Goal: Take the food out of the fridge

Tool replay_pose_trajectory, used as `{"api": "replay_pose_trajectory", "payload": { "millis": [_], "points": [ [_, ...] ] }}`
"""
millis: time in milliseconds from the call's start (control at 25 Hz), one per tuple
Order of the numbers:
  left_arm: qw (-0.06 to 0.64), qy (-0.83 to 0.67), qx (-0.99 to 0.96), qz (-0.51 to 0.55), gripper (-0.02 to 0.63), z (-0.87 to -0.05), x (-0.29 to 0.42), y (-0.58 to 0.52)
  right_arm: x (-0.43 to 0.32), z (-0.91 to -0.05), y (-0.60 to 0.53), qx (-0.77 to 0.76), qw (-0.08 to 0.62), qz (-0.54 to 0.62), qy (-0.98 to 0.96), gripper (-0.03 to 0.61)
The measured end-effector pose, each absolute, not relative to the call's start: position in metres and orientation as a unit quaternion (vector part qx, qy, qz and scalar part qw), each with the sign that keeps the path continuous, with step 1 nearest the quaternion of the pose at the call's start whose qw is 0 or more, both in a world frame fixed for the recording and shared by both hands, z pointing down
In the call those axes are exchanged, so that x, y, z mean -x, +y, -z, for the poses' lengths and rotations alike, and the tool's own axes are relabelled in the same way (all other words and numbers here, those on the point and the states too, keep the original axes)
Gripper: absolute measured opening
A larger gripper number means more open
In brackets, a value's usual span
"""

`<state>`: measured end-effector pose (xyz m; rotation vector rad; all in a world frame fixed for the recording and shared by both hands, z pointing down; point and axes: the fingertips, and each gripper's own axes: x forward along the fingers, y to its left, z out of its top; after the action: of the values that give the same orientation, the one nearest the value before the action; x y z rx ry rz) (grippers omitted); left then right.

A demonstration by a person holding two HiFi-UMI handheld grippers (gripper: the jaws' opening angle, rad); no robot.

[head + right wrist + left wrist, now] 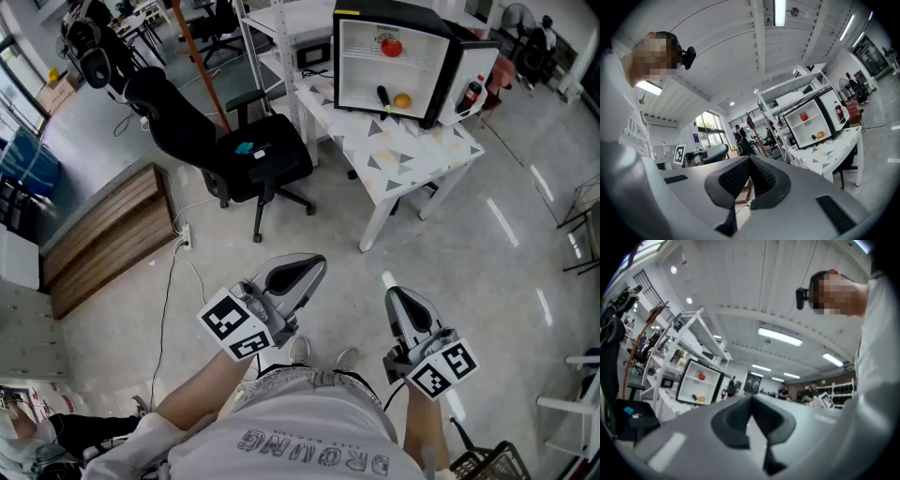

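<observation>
On the table [412, 159] across the room, the open fridge [361, 70] holds a tomato [391, 46] and an orange [402, 100], with a black office chair [258, 155] just left of the table. The left gripper [317, 265] and right gripper [392, 293] hang well short of it, jaws pressed together, empty.

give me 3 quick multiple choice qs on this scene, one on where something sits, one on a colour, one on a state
1. Where in the fridge is the tomato?
A lower shelf
B upper shelf
C door rack

2. What colour is the round fruit on the lower shelf?
A green
B blue
C orange

3. The door of the fridge is
A open
B shut
C taken off

Answers:
1 B, the head view shows the tomato above the shelf divider.
2 C, it is orange against the white interior.
3 A, the door is swung aside, so the shelves are in full view.
</observation>
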<state>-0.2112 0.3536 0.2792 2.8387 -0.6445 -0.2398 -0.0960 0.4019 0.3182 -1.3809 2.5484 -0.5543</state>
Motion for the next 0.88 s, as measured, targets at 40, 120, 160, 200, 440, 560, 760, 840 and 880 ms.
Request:
{"api": "replay_pose_trajectory", "payload": {
  "millis": [40, 120, 160, 200, 440, 560, 760, 840, 880],
  "points": [
    [0.11, -0.22, -0.966, 0.081, 0.005, -0.28, 0.21, 0.354, 0.095, -0.32, 0.402, 0.466, 0.095, 0.187, 0.859, -0.012],
    [0.11, -0.22, -0.966, 0.08, 0.006, -0.282, 0.208, 0.355, 0.092, -0.322, 0.403, 0.468, 0.096, 0.188, 0.858, -0.012],
    [0.11, -0.22, -0.966, 0.078, 0.006, -0.283, 0.207, 0.356, 0.09, -0.323, 0.403, 0.468, 0.096, 0.188, 0.858, -0.012],
    [0.111, -0.221, -0.966, 0.077, 0.006, -0.284, 0.205, 0.357, 0.089, -0.323, 0.404, 0.469, 0.097, 0.188, 0.857, -0.012],
    [0.113, -0.232, -0.963, 0.074, 0.006, -0.29, 0.197, 0.361, 0.073, -0.323, 0.406, 0.474, 0.109, 0.193, 0.852, -0.011],
    [0.114, -0.238, -0.962, 0.075, 0.005, -0.293, 0.187, 0.366, 0.06, -0.325, 0.411, 0.474, 0.108, 0.193, 0.852, -0.012],
    [0.117, -0.245, -0.96, 0.075, 0.006, -0.298, 0.163, 0.376, 0.031, -0.328, 0.42, 0.472, 0.11, 0.195, 0.853, -0.011],
    [0.118, -0.248, -0.959, 0.075, 0.005, -0.302, 0.154, 0.38, 0.021, -0.331, 0.424, 0.47, 0.112, 0.197, 0.853, -0.011],
    [0.118, -0.25, -0.958, 0.075, 0.006, -0.303, 0.15, 0.382, 0.017, -0.333, 0.426, 0.468, 0.113, 0.197, 0.854, -0.012]
  ]
}}
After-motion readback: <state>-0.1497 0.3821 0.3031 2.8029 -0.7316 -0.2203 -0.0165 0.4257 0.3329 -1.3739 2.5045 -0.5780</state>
